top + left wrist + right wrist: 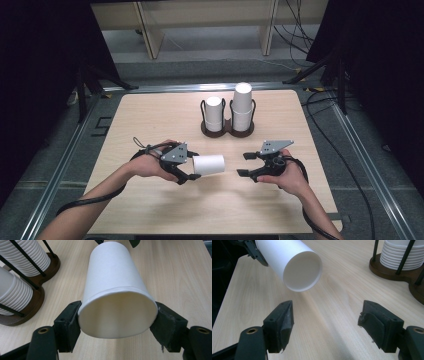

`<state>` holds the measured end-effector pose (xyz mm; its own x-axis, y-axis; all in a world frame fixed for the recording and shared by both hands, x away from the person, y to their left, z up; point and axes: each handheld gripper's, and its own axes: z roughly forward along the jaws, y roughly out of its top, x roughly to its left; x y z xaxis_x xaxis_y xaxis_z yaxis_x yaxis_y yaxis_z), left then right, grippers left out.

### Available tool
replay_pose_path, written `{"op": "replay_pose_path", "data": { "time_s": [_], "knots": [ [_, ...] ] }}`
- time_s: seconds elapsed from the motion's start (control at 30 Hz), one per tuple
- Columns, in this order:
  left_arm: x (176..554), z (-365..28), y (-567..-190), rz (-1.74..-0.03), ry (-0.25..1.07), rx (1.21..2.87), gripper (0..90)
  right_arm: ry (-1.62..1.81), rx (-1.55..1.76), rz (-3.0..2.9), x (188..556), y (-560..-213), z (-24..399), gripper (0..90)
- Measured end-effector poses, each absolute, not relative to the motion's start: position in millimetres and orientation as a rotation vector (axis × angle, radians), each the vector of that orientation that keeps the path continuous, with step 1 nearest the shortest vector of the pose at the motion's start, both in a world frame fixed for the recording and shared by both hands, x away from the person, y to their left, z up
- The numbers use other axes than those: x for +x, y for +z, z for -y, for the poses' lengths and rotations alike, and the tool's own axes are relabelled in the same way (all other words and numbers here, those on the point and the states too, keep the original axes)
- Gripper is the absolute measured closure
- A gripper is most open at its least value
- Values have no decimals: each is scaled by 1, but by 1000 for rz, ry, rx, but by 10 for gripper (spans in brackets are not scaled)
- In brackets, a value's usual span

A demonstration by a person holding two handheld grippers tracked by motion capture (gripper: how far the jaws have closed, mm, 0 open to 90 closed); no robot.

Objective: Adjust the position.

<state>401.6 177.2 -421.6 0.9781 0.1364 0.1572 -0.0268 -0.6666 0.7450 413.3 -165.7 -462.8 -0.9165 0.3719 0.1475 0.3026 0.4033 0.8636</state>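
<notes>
- Left gripper (192,175): lower left of centre in the high view, jaws clamped on the rim end of a white paper cup (209,164)
- Cup: lying level above the table (150,125), closed end towards the right gripper (245,164)
- Right gripper: lower right of centre, jaws apart, nothing between them, just short of the cup
- Dark wooden holder (227,129): upper centre, two stacks of cups (242,102), right stack taller

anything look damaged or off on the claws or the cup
The pad lining on the right claw looks frayed: torn edges curl off both fingertips. The paper cup is held sideways in the left claw, gripped near its open rim, undented. Both cup stacks stand upright in the holder.
</notes>
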Motion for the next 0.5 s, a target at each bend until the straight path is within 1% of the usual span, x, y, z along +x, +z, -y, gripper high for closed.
{"op": "replay_pose_path", "data": {
  "time_s": [0.17,0.23,0.27,0.33,0.5],
  "knots": [
    [402,-175,-419,-65,253,2301,293,1548,618,-2589,413,-462,164,267],
    [404,-174,-418,-36,276,2301,293,1532,613,-2580,414,-462,165,263],
    [403,-175,-417,-48,248,2322,293,1527,612,-2576,414,-462,165,261],
    [403,-175,-417,-38,267,2344,293,1532,618,-2584,414,-461,165,263],
    [404,-174,-416,-31,243,2375,294,1520,614,-2589,413,-460,164,262]
  ]
}}
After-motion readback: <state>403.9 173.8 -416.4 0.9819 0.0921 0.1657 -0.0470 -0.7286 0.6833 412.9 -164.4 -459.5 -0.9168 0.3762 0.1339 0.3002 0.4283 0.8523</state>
